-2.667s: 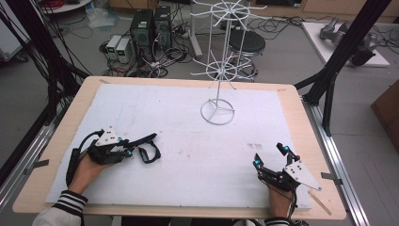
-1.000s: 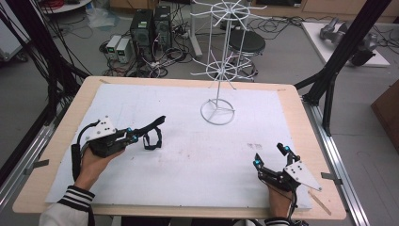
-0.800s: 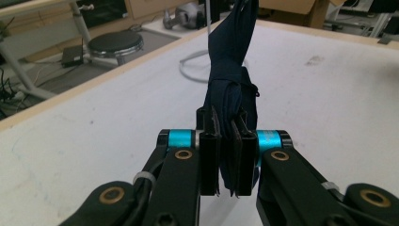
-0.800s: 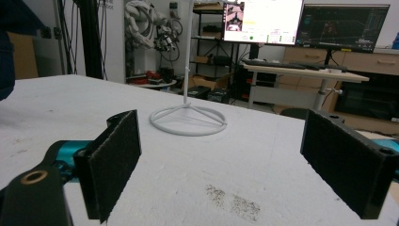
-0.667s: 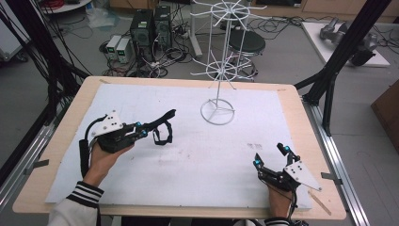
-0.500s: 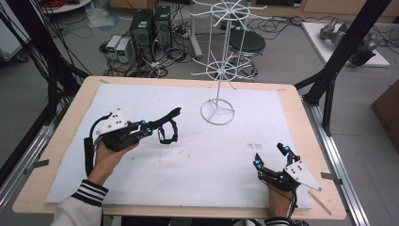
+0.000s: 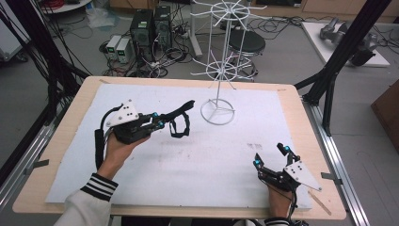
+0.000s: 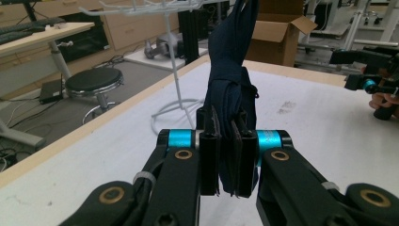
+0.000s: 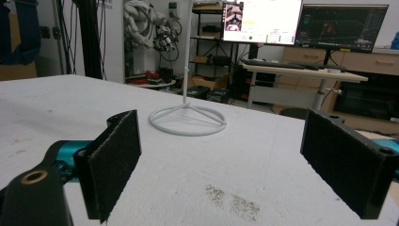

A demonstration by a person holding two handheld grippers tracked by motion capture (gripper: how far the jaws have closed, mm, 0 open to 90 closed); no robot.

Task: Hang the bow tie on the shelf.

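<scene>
Since the earlier frames, the left gripper (image 7: pixel 162 123) has risen from the near left of the table and travelled forward and toward the middle, carrying a dark navy strap (image 7: pixel 179 121) with it; the right gripper (image 7: pixel 272 162) has stayed where it was at the near right edge.

Seen from the high view, the left gripper is lifted above the white sheet (image 7: pixel 211 160) that covers the wooden table (image 7: pixel 75 110), and its jaws point toward the white wire rack (image 7: pixel 220 75). The jaws are clenched on the strap: in the left gripper view the two pads press flat against the folded fabric, which rises straight up between them (image 8: pixel 230 89). From above, one end of the strap reaches out past the jaw tips toward the rack's ring base (image 7: pixel 218 112), while a loop of it hangs below the jaws, clear of the sheet. The strap's far end is near the base but apart from it.

The right gripper rests low on the sheet, held by the right hand (image 7: pixel 278 200), its jaws spread wide with nothing between them; the right gripper view looks between its pads (image 9: pixel 113 165) at the ring base. A faint dark smudge (image 7: pixel 254 146) marks the sheet just ahead of it. Beyond the table stand a black stool (image 7: pixel 246 44) and computer towers (image 7: pixel 150 26) amid cables on the floor.
</scene>
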